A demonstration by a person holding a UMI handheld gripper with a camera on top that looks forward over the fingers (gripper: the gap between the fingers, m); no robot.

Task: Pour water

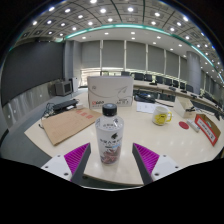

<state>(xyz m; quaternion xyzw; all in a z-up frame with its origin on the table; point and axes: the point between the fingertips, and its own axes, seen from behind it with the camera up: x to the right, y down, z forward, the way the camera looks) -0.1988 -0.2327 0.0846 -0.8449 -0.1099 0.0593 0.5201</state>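
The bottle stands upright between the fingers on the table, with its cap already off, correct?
Not quite. The gripper view shows the bottle upright on the table between the open fingers, but its white cap is on, not off.

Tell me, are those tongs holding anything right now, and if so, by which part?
Nothing is held. The water bottle stands on the table between the open tongs, with a gap to the pads on each side.

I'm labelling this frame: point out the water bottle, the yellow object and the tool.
water bottle [109, 136], gripper view, on its label.
yellow object [162, 118], gripper view, its middle.
tool [110, 158], gripper view, midway between its fingertips; open, bottle standing between.
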